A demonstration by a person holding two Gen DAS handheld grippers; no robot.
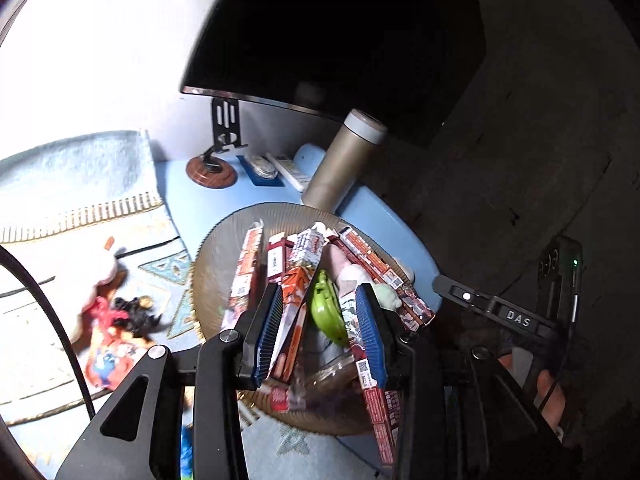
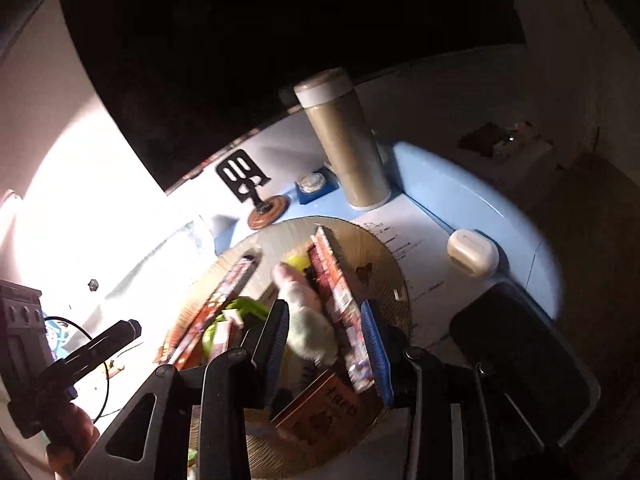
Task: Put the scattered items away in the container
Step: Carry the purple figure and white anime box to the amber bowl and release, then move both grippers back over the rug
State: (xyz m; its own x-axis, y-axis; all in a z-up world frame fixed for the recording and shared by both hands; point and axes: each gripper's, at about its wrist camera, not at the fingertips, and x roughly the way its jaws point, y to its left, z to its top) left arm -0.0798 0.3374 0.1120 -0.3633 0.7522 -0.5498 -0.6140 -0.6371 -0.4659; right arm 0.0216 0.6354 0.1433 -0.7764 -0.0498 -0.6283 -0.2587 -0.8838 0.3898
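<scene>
A round ribbed tan dish point(image 1: 212, 264) on the blue table holds several long red-and-white snack boxes point(image 1: 370, 260), a green toy point(image 1: 326, 304) and a pale plush toy point(image 1: 356, 274). My left gripper point(image 1: 320, 320) is open above the dish, with nothing between its blue pads point(image 1: 268, 320). In the right wrist view the same dish point(image 2: 384, 260) holds the boxes point(image 2: 336, 280) and the plush toy point(image 2: 308, 320). My right gripper point(image 2: 326, 332) is open over them, holding nothing. A red and black toy point(image 1: 120, 320) lies on the patterned cloth left of the dish.
A tall tan flask point(image 1: 344, 164) stands behind the dish under a dark monitor point(image 1: 340, 32). A phone stand point(image 1: 218, 152), a white earbud case point(image 2: 472, 252), a dark phone point(image 2: 516, 336) and a patterned cloth point(image 1: 80, 200) are around. The other gripper point(image 1: 520, 320) is at right.
</scene>
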